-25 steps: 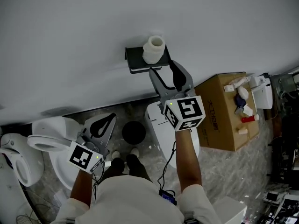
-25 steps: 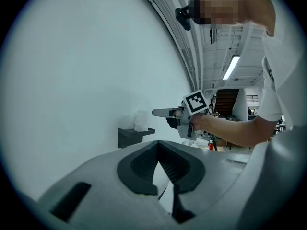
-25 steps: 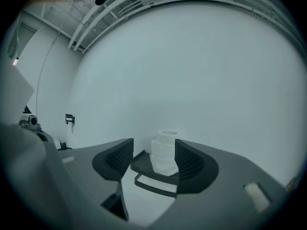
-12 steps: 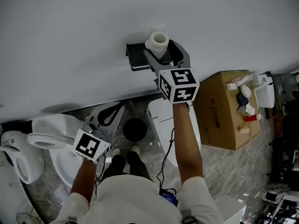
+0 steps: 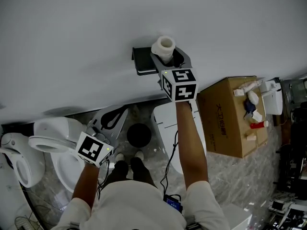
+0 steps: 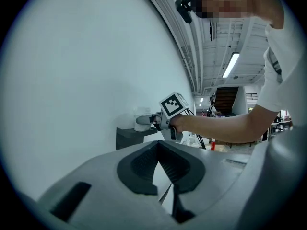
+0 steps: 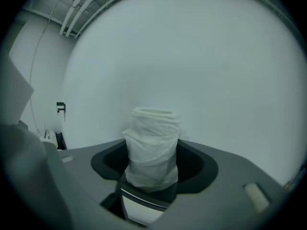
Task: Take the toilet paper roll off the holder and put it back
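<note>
Against the wall (image 5: 72,42) I see the dark holder (image 5: 143,61), my left gripper (image 5: 120,113) low, pinched together and empty, and my right gripper (image 5: 167,56), its jaws just closing onto the upright roll (image 7: 152,147) standing there.

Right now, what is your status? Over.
Left gripper shut, empty, held low. Right gripper around roll, jaws have just been closing, grip unsure. Roll upright on holder. Nothing in the way.
</note>
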Tool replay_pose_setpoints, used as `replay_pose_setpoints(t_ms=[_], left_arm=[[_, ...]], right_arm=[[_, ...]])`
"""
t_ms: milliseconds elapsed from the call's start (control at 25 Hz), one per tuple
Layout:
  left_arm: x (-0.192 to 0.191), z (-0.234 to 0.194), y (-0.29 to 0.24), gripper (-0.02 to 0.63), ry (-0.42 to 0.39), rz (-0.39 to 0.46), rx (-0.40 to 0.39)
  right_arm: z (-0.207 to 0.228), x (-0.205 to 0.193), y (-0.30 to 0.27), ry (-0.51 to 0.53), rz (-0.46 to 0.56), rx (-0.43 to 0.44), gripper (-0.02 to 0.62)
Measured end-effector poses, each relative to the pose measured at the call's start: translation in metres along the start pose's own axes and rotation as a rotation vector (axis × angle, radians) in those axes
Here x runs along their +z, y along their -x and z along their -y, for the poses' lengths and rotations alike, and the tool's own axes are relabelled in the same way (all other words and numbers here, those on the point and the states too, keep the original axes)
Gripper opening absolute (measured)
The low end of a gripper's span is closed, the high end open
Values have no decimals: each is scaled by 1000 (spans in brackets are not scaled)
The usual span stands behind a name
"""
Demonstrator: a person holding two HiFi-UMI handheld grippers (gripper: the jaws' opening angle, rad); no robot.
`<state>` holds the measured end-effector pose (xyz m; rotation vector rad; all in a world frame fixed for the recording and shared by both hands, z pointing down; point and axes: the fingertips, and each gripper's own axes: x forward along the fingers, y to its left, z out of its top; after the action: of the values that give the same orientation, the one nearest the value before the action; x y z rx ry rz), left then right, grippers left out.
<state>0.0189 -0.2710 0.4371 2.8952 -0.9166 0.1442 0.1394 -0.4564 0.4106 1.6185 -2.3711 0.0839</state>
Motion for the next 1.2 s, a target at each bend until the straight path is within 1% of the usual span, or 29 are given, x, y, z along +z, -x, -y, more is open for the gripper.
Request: replay_pose_setpoints(t_ms=[120,320,560,760,960,1080,1200], left_arm=[[3,-2,2,5,2,6,16],[6,-1,4,5,-8,8,10],[10,0,10,5,-11,16,12],[17,0,17,5,-19,31,18],[19,3,22,5,-30,37,19],[22,5,26,5,-36,41,20],[22,9,29,5,-53,28,22]], right_arm=[[0,2,1,2,-6,0,288],[-3,6,4,-3,-3,2,287],[-12,38,29,0,52,24,287],[-31,74,78,28,125,50,287],[-50,97,136,61,191,68,287],[-61,106,169,84,204,81,287],[-70,103,199,99,181,86,287]])
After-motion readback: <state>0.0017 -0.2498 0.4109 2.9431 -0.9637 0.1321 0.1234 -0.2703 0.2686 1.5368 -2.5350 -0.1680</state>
